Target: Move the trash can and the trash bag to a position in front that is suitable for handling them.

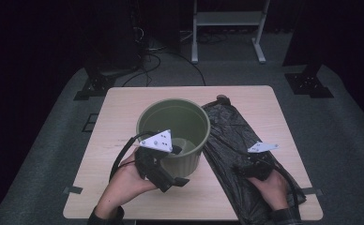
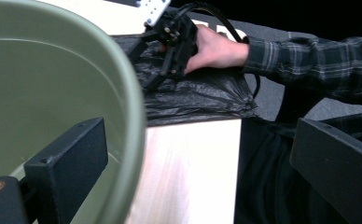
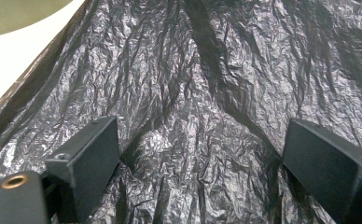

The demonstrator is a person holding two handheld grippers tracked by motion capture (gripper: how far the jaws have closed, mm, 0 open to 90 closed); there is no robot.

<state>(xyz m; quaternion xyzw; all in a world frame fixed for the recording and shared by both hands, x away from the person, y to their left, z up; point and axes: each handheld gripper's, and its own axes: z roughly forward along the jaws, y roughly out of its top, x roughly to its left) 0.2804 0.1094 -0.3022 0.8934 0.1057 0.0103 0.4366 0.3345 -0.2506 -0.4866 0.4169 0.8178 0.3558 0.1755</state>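
Our left tool [image 1: 178,157] sits at the near rim of the green bucket [image 1: 189,123], jaws spread wide. In the left gripper view one jaw is inside the bucket and the other hangs well outside it, with the rim [image 2: 132,116] running between them, so we're straddling the wall and not pinching it. Whether either jaw actually touches the plastic is hard to say from here.

Our right tool [image 1: 246,169] is down over the black trash bag [image 1: 231,129], jaws also wide apart. In the right gripper view the crinkled bag [image 3: 202,93] lies across the whole gap between the jaws, flat and not gripped. The left gripper view catches that same tool [image 2: 156,70] from the side, pointed down with its tips right at the bag, held by a hand [image 2: 214,46] in a plaid sleeve.

The bucket stands upright near the middle of the bench [image 1: 119,112], open end up. The bag lies spread out just to its right, running from the far edge to the near edge, its left side tucked up against the bucket.
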